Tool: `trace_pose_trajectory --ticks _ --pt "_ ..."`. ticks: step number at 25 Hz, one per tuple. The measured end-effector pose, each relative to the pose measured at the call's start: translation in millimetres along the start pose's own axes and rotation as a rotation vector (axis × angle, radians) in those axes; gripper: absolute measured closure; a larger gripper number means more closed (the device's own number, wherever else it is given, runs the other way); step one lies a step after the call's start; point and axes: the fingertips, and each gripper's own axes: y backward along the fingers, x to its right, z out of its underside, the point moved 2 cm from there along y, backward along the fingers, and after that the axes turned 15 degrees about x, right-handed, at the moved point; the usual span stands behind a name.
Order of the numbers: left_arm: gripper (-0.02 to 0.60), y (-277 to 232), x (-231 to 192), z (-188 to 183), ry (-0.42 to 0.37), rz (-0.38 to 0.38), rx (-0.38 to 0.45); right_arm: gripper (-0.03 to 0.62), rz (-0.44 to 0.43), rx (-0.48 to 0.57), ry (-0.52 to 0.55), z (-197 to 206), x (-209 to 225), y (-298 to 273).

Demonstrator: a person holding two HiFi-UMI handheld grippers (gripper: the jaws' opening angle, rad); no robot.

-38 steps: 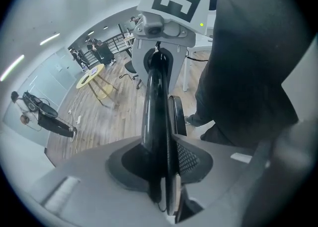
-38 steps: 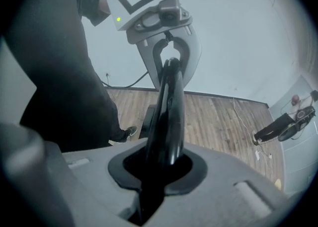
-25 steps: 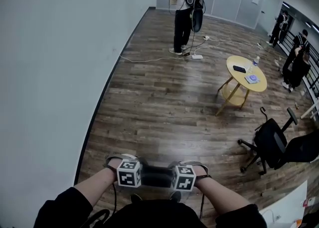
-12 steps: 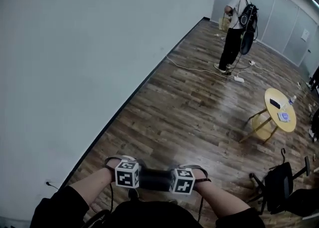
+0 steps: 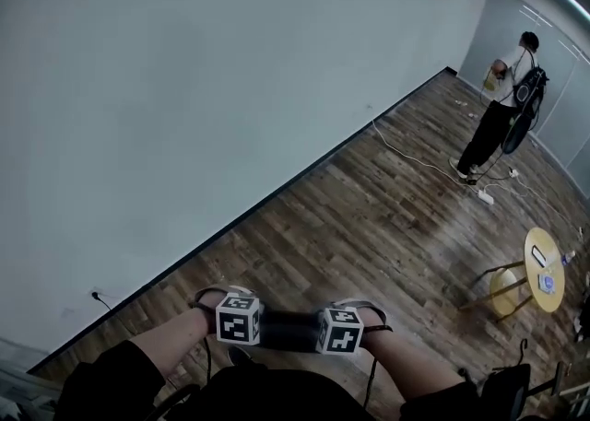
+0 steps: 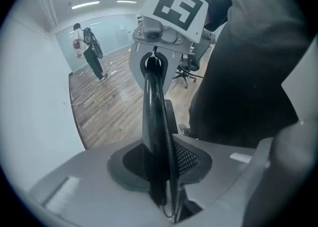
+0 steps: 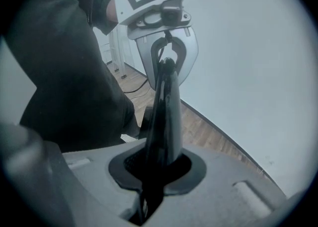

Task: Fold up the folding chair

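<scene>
Folding chair (image 5: 288,329): thin dark part runs crosswise between tools, close to person's body, above floor. Left tool (image 6: 161,171) and right tool (image 7: 156,171) each pinch it, one per end, equally near.

My left gripper (image 6: 160,171) and right gripper (image 7: 154,171) are pale grey with black-padded fingers (image 6: 191,159), and each carries a white cube patterned with black squares. The folding chair (image 6: 154,112) is glossy black. The floor (image 5: 369,226) is brown wood planks, the wall (image 5: 184,87) pale blue-grey, and the small round counter (image 5: 544,272) yellow.
</scene>
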Motion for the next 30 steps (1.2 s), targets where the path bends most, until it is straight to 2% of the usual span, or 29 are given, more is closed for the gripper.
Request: trace_pose_trajectory --ticks 6,13,23,30 --pt "0.483 53 -9 52 0.074 -0.037 0.032 0.548 -0.073 -0.009 0.072 -59 30 -40" --pt "0.483 117 -22 134 0.173 -0.139 0.013 0.548 -0.155 -0.013 0.186 -136 69 -107" --pt "0.483 199 -32 227 0.392 -0.338 -0.015 0.548 -0.313 0.011 0.436 -237 121 -186" --pt "0.483 244 -53 285 0.54 -0.432 -0.028 0.548 -0.414 0.028 0.571 -293 168 -240"
